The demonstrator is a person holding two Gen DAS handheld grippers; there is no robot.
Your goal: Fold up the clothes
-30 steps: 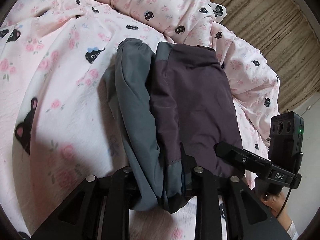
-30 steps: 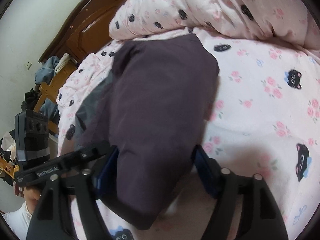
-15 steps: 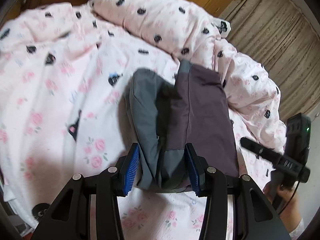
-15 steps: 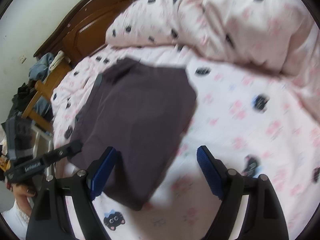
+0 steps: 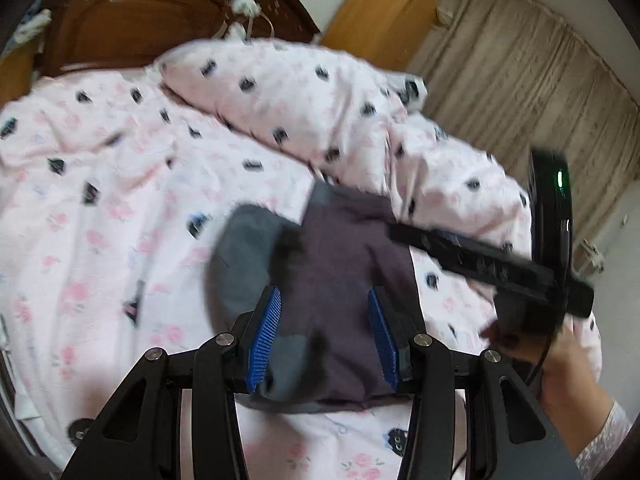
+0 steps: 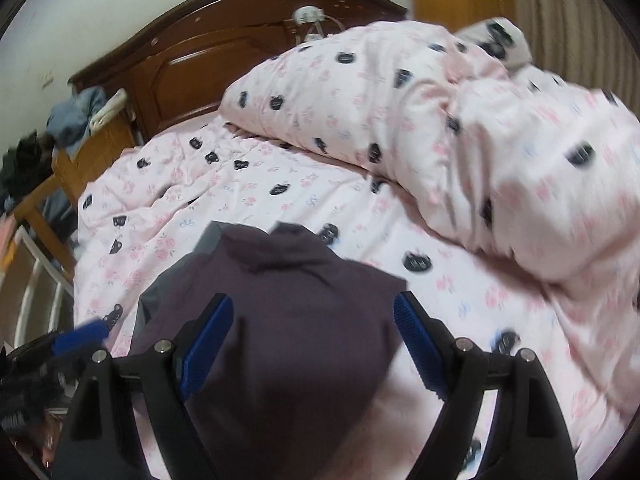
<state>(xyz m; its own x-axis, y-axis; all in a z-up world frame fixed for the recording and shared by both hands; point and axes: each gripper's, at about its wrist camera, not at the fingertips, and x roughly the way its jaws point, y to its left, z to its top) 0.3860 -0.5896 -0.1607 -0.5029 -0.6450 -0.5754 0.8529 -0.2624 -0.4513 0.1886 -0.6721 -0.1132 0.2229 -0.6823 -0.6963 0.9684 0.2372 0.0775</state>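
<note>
Bedding printed with pink flowers and dark cat faces covers the bed (image 6: 248, 200), and on it, nearest the cameras, lies the folded garment (image 5: 340, 264), dark purple on top with a grey layer showing along its left edge. Beyond it a bunched duvet (image 6: 400, 92) in the same print is heaped toward the carved wooden headboard (image 6: 224, 60), with beige curtains (image 5: 520, 80) to the right and a wooden chair (image 6: 60, 168) piled with clothes to the left. The left hand-held gripper (image 5: 324, 332) tilts downward over the near end of the garment, its blue pads partly apart and clear of the cloth, gripping nothing. The right hand-held gripper (image 6: 312, 340) also points down over the purple panel, jaws spread wide and empty. A person's hand (image 5: 556, 364) with a lace cuff holds its handle.
</note>
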